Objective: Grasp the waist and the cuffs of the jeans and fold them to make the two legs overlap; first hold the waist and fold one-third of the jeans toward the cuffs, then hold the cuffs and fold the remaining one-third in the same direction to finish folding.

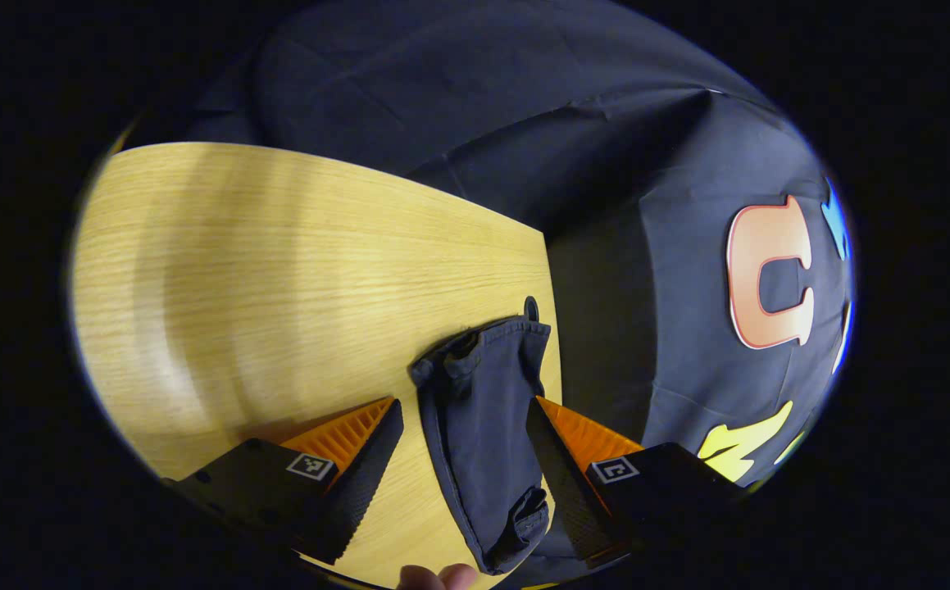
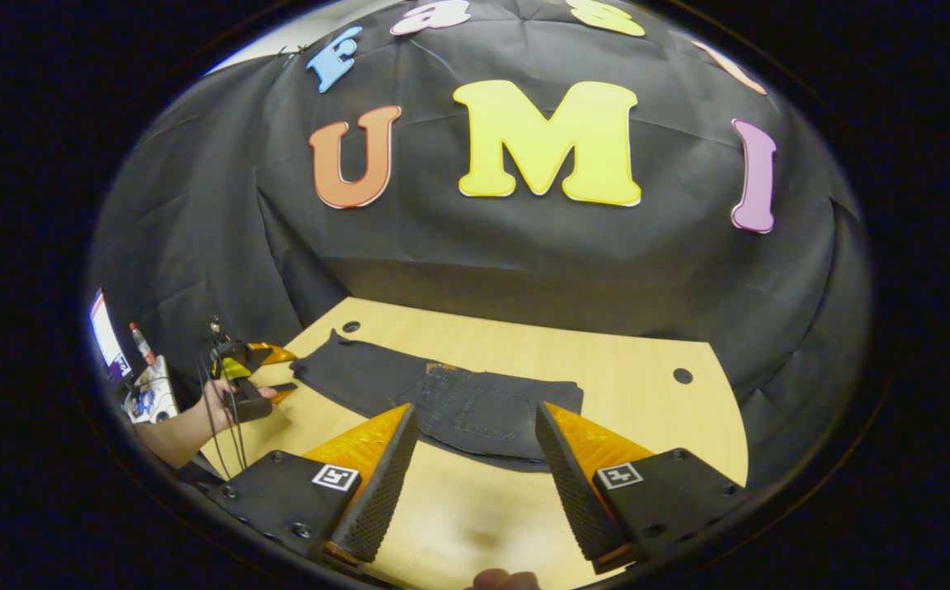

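In the left gripper view the left gripper hangs with its fingers spread wide and nothing between the pads, one finger on each side of the cuff end of the jeans but clear of the cloth. The dark jeans lie flat on the wooden table, near its edge, and their long axis runs straight away from this gripper. A fingertip shows at the bottom rim.

In the right gripper view the right gripper is likewise spread apart and holds nothing, poised above the table just short of the waist end. Here the jeans stretch across the table, waist toward this gripper, legs running left toward the other gripper held in a hand. The legs seem already laid one over the other, though the distance makes that uncertain.
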Action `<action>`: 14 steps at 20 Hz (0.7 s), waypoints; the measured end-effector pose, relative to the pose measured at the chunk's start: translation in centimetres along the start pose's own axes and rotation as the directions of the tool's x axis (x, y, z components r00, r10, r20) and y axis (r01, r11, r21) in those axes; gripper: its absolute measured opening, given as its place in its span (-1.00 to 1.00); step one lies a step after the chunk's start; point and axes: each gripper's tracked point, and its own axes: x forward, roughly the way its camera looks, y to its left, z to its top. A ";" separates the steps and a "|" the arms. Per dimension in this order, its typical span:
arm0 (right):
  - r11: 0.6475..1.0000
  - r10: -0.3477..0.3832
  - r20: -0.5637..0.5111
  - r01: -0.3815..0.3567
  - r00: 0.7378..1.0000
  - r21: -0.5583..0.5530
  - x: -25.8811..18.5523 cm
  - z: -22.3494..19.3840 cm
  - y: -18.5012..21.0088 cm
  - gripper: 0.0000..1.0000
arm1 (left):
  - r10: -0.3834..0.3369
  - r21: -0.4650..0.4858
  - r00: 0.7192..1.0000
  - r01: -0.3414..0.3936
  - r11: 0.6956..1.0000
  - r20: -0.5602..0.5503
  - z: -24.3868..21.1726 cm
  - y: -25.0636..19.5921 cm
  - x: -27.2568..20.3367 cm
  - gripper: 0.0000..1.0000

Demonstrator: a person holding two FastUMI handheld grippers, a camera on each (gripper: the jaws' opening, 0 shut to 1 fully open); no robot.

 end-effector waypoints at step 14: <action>0.999 -0.027 -0.047 0.028 0.999 0.020 -0.2 -1.6 -1.9 0.79 | -0.060 -0.052 0.998 0.062 0.997 0.021 0.2 0.1 4.6 0.38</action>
